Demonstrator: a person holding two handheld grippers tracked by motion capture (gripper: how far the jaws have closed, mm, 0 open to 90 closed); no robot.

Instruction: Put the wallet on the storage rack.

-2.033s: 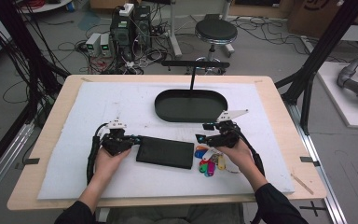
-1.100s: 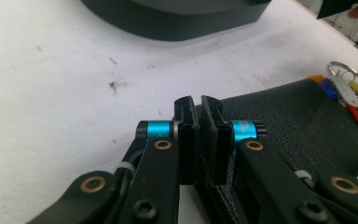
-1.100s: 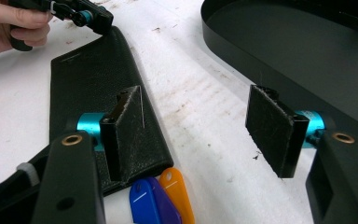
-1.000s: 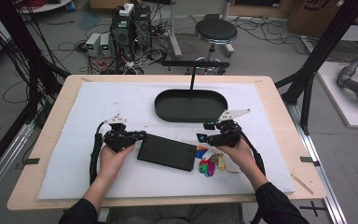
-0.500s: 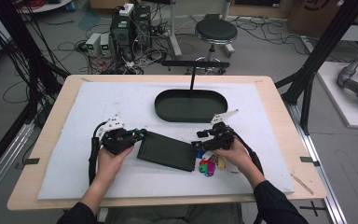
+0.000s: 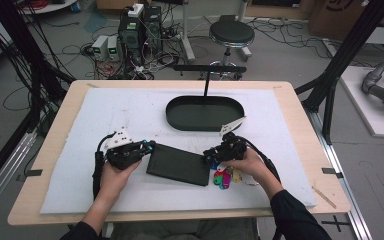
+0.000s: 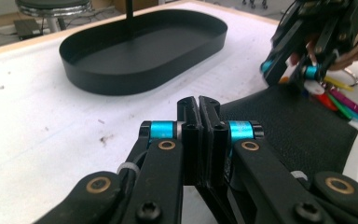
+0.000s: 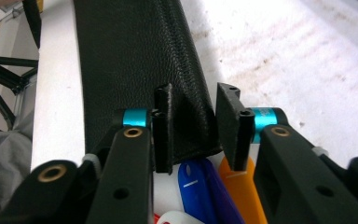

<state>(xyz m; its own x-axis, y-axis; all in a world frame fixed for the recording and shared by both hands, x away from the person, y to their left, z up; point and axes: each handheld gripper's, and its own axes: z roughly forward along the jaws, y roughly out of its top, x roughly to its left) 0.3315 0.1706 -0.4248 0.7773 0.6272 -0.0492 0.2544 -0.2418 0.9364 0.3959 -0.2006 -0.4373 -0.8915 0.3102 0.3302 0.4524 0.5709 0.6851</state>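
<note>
High view: I have both hands low on the desk [image 6: 70,165], my left gripper [image 6: 149,145] at the left end of the black leather pouch [image 6: 180,164] and my right gripper [image 6: 211,156] at its right end, with the pouch lying flat on the white mat [image 6: 130,115] in front of the black oval tray [image 6: 205,112]. In the left gripper view my left jaws are pressed together right at the pouch's near edge; I judge they pinch its edge, though the leather between the pads is hard to make out. In the right gripper view my right jaws have just been closing and stand narrow but not shut, with a raised corner of the pouch [image 8: 186,112] between them and a gap on the right pad's side, so nothing is gripped there yet. Just below that corner lie the coloured key tags [image 8: 214,191], touching the pouch's end. The risk I see is the right jaws closing on a tag along with the leather, or catching only the thin lip of the corner, which could slip free once I lift. If the left pinch is as shallow as it looks, pulling the two ends apart could tug the pouch out of it, or drag the tags across the mat.
</note>
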